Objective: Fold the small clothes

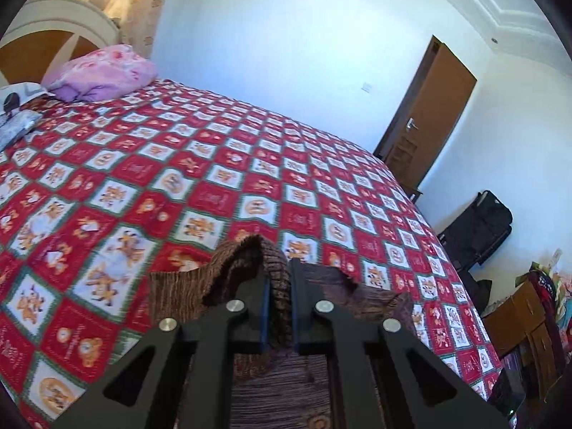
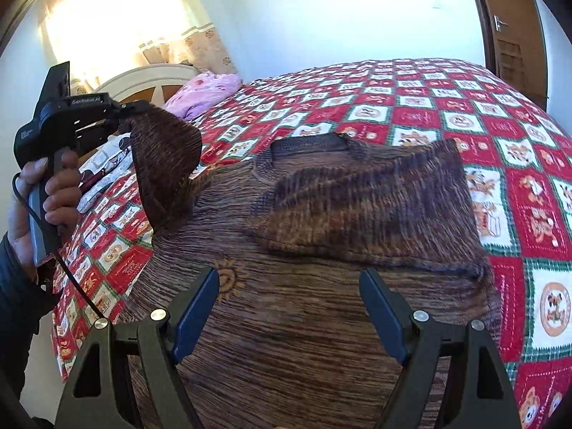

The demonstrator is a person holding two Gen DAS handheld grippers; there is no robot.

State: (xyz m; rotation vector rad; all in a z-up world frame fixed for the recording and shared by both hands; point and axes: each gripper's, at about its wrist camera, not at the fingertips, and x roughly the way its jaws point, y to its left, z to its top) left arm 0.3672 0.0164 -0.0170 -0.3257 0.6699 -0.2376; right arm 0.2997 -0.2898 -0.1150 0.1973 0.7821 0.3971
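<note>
My left tool (image 1: 278, 287) is clamped on the cuff of the sweater's left sleeve (image 2: 162, 164), which hangs lifted above the bed (image 2: 464, 114) at about nine o'clock in the right wrist view. The brown knit sweater (image 2: 286, 304) lies spread on the red checked bedspread, collar (image 2: 311, 143) toward twelve o'clock. Its other sleeve (image 2: 375, 200) is already folded across the chest, running from two o'clock inward. My right tool (image 2: 289, 304) hovers over the body of the garment with its jaws wide apart and nothing between them. I judge one sleeve fold is done; the lifted sleeve must yet be laid across, then the body folded
</note>
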